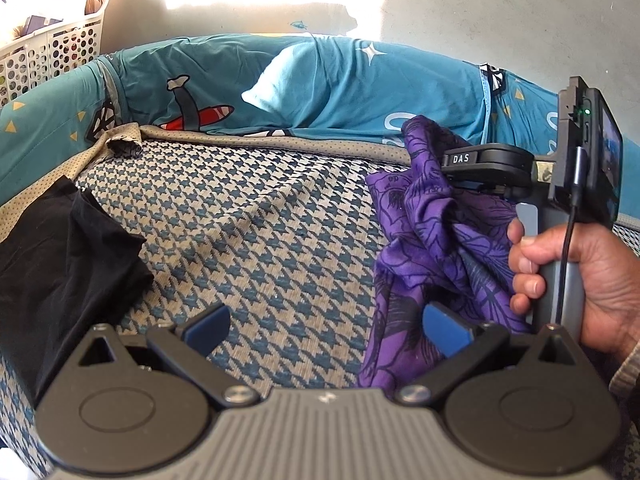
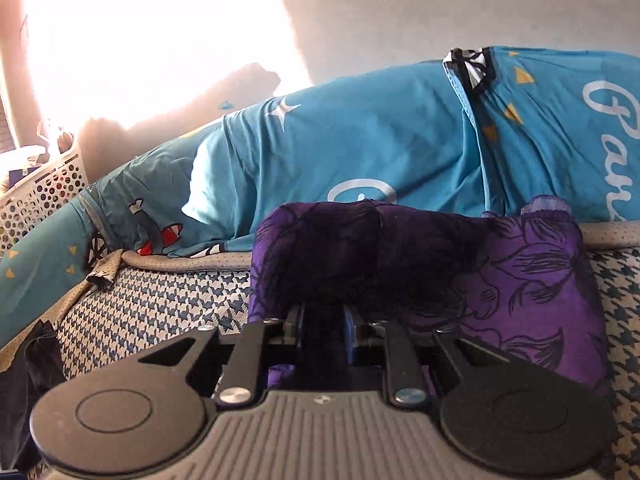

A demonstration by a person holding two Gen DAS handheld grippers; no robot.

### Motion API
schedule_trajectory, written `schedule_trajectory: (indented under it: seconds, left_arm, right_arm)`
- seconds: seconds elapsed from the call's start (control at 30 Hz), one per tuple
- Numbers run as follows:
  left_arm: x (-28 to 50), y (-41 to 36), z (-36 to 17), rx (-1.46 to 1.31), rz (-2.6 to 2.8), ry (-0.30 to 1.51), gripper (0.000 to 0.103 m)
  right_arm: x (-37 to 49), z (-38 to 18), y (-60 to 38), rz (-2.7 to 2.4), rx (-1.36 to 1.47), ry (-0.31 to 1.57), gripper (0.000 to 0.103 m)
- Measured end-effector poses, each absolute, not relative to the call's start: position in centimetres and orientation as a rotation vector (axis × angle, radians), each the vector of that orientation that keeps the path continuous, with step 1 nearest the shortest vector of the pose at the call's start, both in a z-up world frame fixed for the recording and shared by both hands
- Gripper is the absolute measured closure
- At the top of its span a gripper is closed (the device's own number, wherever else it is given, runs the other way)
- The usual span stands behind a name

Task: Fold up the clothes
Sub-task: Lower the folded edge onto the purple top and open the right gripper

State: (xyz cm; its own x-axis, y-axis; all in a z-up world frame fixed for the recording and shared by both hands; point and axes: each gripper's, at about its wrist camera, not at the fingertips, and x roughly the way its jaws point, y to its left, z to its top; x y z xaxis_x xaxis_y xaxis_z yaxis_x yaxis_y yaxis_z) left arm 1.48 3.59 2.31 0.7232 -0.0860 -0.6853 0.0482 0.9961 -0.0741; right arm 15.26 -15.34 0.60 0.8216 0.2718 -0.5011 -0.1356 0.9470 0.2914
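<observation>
A purple garment with black flower print (image 1: 436,232) lies bunched on the houndstooth bed cover (image 1: 256,216) at the right. My left gripper (image 1: 326,326) hovers open over the cover, its right pad (image 1: 444,326) at the garment's edge and nothing between the pads. The right gripper (image 1: 452,170), held by a hand (image 1: 580,272), appears from the side with the cloth pinched in its tip. In the right wrist view my right gripper (image 2: 326,320) is shut on a fold of the purple garment (image 2: 520,272), which is draped in front of it.
A black garment (image 1: 64,256) lies crumpled at the left edge of the bed. Teal printed pillows (image 1: 320,92) line the far side against the wall. A white perforated laundry basket (image 1: 48,52) stands at the back left.
</observation>
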Motion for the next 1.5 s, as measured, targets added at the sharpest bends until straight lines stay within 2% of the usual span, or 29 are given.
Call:
schedule_trajectory:
  seconds: [0.3, 0.47, 0.53, 0.6, 0.8, 1.03, 1.1, 1.5]
  left_arm:
    - [1.6, 3.7, 2.4, -0.069, -0.071, 0.763, 0.0]
    - [2.0, 3.8, 2.3, -0.07, -0.054, 0.764, 0.0]
    - [2.0, 4.0, 2.4, -0.071, -0.042, 0.758, 0.0]
    - [2.1, 4.2, 2.5, -0.077, -0.032, 0.752, 0.0]
    - [2.3, 4.2, 2.8, -0.087, -0.014, 0.737, 0.0]
    - [2.4, 4.0, 3.1, -0.098, 0.0, 0.726, 0.0]
    - [2.3, 3.9, 3.2, -0.092, 0.002, 0.723, 0.0]
    - [2.7, 3.8, 3.0, -0.075, 0.023, 0.73, 0.0]
  right_arm:
    - [17.1, -1.7, -14.5, 0.192, 0.264, 0.635, 0.079]
    - [17.4, -1.1, -14.2, 0.198, 0.255, 0.632, 0.078]
    - [17.3, -0.4, -14.9, 0.2, 0.295, 0.638, 0.074]
    - [17.1, 0.4, -15.9, 0.202, 0.34, 0.634, 0.066]
    - [14.3, 3.5, -17.9, 0.215, 0.321, 0.597, 0.061]
    - [10.1, 3.3, -18.9, 0.246, 0.267, 0.659, 0.059]
    - [9.5, 2.8, -19.0, 0.262, 0.267, 0.668, 0.053]
    - [9.9, 0.4, -17.8, 0.341, 0.241, 0.737, 0.053]
